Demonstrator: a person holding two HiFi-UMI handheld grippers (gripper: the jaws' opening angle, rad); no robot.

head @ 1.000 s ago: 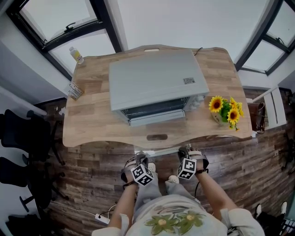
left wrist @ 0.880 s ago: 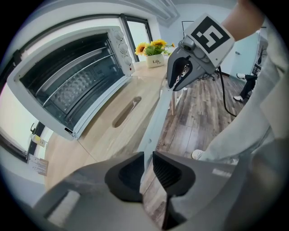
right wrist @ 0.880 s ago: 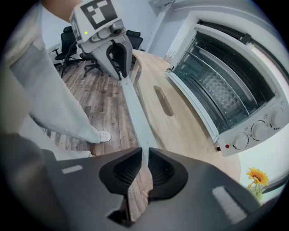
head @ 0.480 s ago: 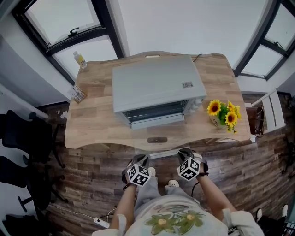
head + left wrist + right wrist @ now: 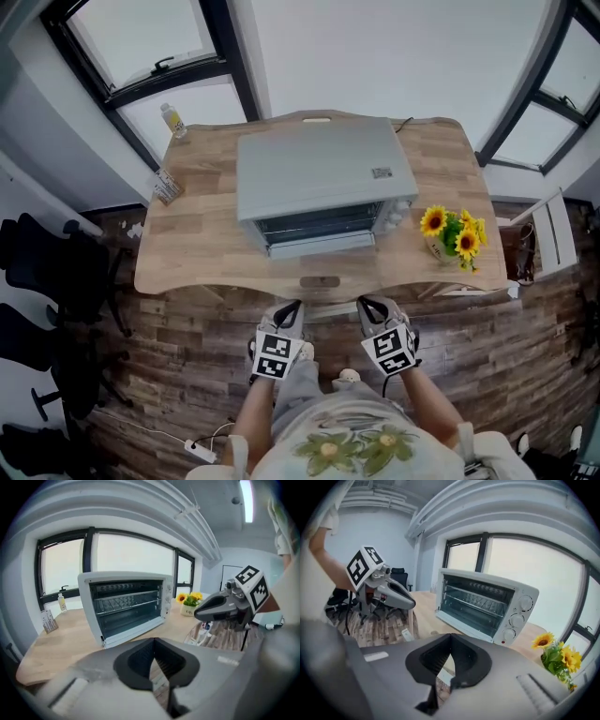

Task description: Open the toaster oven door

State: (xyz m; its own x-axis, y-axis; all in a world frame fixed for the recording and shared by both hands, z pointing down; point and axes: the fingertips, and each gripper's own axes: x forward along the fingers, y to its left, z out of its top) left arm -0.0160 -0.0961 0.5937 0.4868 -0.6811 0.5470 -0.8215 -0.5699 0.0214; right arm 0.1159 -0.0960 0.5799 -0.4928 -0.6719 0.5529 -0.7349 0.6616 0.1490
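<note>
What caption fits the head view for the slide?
Person facing a toaster oven on a wooden desk, sunflowers beside it; left gripper and right gripper shut and empty, short of the desk.

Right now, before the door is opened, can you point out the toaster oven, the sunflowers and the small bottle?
toaster oven (image 5: 323, 173), head view, on its flat grey top.
sunflowers (image 5: 433, 221), head view, on the left yellow bloom.
bottle (image 5: 173, 122), head view, on its body below the cap.

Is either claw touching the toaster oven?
No, the left claw and right claw hover short of the table, away from the toaster oven.
</note>
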